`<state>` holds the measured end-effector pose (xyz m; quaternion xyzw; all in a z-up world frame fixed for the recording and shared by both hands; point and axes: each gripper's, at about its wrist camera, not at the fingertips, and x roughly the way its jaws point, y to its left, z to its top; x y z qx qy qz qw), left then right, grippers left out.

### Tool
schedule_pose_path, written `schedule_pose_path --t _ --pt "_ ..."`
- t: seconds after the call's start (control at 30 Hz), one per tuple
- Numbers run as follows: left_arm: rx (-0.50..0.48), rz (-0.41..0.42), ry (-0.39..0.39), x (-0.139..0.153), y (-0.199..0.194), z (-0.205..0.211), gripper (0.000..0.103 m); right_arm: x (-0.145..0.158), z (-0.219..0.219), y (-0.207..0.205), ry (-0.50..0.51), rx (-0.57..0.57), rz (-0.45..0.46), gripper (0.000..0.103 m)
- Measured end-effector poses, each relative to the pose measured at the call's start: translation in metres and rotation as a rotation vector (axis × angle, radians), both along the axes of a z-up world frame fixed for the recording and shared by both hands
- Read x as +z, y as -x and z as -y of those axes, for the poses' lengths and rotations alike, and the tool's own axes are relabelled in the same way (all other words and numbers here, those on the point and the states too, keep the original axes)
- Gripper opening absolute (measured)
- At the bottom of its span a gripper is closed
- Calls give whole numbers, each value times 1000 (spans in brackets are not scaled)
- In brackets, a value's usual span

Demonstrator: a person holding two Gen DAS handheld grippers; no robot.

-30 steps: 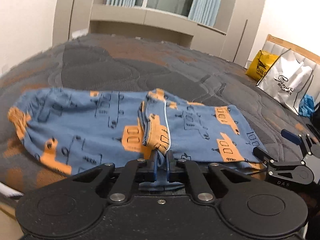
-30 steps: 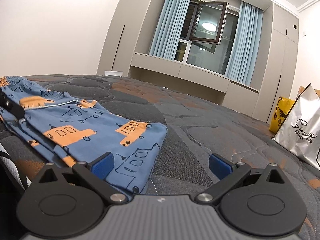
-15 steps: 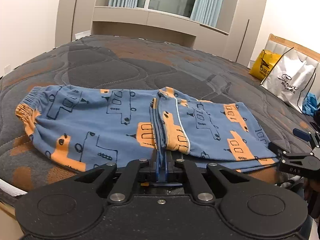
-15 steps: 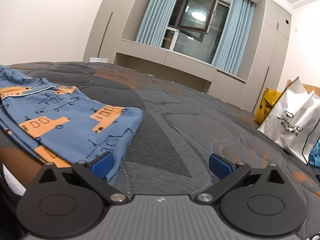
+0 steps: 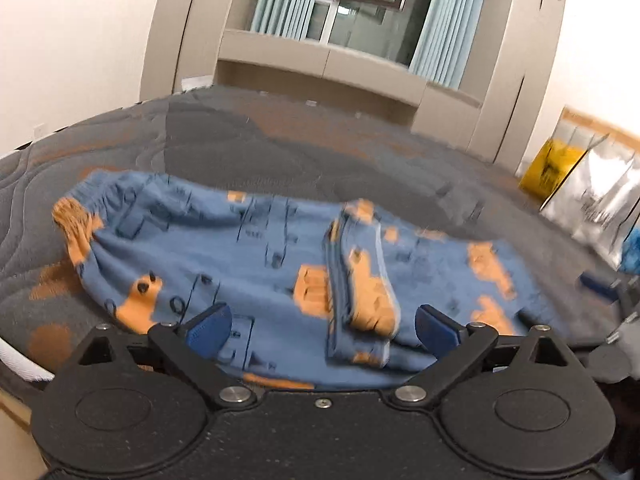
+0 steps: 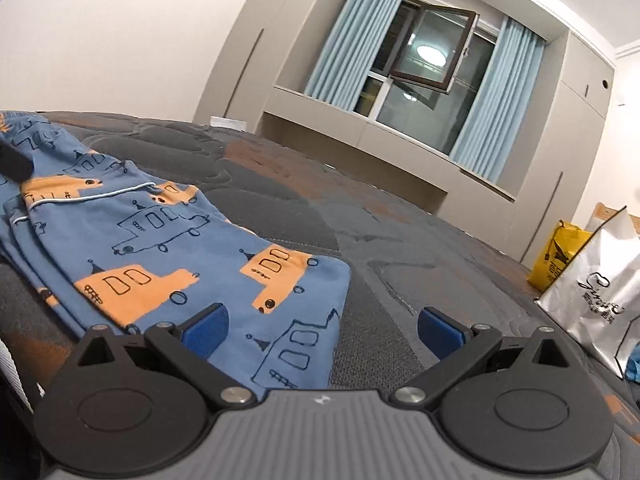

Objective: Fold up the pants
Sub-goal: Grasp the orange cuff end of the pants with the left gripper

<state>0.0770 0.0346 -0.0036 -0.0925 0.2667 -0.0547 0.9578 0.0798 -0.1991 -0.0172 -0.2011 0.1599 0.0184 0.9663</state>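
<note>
1. Left wrist view: the pants (image 5: 256,264), blue with orange vehicle prints, lie flat on the bed (image 5: 280,148) near its front edge, with one section lapped over the middle into a ridge. The left gripper (image 5: 320,330) has just been opening; its jaws now stand wide, with the ridge and the near hem lying between them but not pressed by either pad.

2. Risk in this view: the lapped section looks loosely laid, so I judge it could slide or spring open if the gripper drags across it when it leaves. The near hem sits close to the bed's edge, and a nudge could pull cloth over the side.

3. Writing in this view: motion blur leaves nothing readable on the yellow bag (image 5: 554,168) or the silver bag (image 5: 600,196).

4. Right wrist view: the right gripper (image 6: 320,334) hovers low over the pants' corner (image 6: 304,280), its jaws wide and empty, one pad over the cloth and the other over bare mattress.

5. Risk in this view: closing here may pinch only the top layer, or catch the quilted cover together with the cloth, skewing the next fold.

6. Writing in this view: the silver bag (image 6: 600,292) bears a cursive logo that I cannot read surely. The yellow bag (image 6: 558,256) shows a dark emblem, with no legible words.
</note>
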Motion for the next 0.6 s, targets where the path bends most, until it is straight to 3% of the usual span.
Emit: schedule_pose_path --t 0.1,0.23,0.33,0.47,0.6 --pt "-41 41 -28 -2 6 1 102 4 2 4 2 12 -3 103" --pt "-33 89 93 -1 20 -26 102 16 -6 8 -2 53 21 103" --pt "98 144 158 2 30 -63 102 23 -28 3 2 111 38 103" --pt "351 152 166 3 25 -102 102 27 -65 -12 3 204 36 103" --pt "433 115 189 -3 8 -125 102 30 -98 -28 -18 252 28 103"
